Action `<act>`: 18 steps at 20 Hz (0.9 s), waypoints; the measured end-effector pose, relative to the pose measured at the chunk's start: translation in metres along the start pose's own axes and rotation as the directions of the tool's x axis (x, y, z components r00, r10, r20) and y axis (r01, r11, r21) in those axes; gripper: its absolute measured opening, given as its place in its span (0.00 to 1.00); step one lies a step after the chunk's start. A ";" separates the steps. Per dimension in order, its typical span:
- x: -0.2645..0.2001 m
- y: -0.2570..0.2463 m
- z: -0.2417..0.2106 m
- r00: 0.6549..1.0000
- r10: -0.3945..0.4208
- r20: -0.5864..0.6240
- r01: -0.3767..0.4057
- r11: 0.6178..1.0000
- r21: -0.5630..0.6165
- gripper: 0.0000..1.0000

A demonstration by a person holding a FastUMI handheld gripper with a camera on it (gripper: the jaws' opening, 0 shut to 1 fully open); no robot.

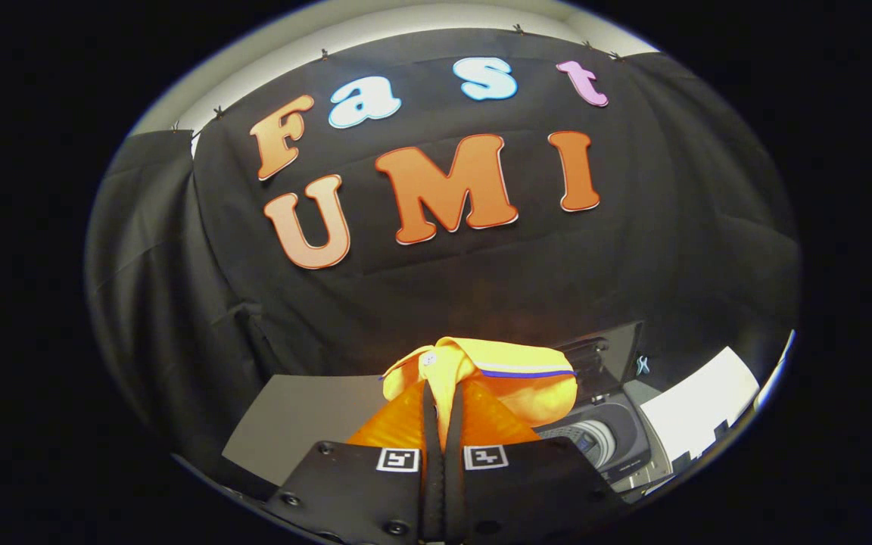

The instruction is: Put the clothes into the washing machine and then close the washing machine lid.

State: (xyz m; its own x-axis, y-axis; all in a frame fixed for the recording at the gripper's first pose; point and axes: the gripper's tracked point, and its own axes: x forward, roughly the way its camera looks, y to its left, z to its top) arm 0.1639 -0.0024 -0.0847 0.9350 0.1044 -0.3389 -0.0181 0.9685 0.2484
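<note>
Between its fingers, the claw (442,409) grips yellow clothes (496,371) above the washing machine (602,439).

Gripper (442,412): bottom centre of the frame, fingers closed together on a fold of the garment.
Garment (496,375): between and just beyond the fingers, lifted above the table.
Table (292,424): lower left, under and behind the fingers.
Washing machine (610,435): lower right, lid (608,356) raised behind its opening.

My tool (442,409) is raised, its two fingers pressed nearly together, pinching yellow cloth (481,371) between them.
</note>
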 end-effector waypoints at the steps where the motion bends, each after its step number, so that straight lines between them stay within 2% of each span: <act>1: -0.002 -0.017 0.000 1.000 0.003 -0.002 -0.003 1.000 0.011 0.08; 5: 0.007 -0.077 -0.014 0.999 0.007 -0.041 -0.006 1.000 0.026 0.08; 7: 0.021 -0.105 -0.036 0.997 0.008 -0.082 -0.005 1.000 0.030 0.08; 12: 0.074 -0.155 -0.109 0.979 0.016 -0.201 0.000 0.997 0.082 0.08; 18: 0.126 -0.190 -0.199 0.938 0.013 -0.346 0.029 0.993 0.118 0.08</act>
State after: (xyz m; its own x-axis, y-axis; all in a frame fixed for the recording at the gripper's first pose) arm 0.2146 -0.1286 -0.3554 0.7545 0.1891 -0.6285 0.0515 0.9376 0.3439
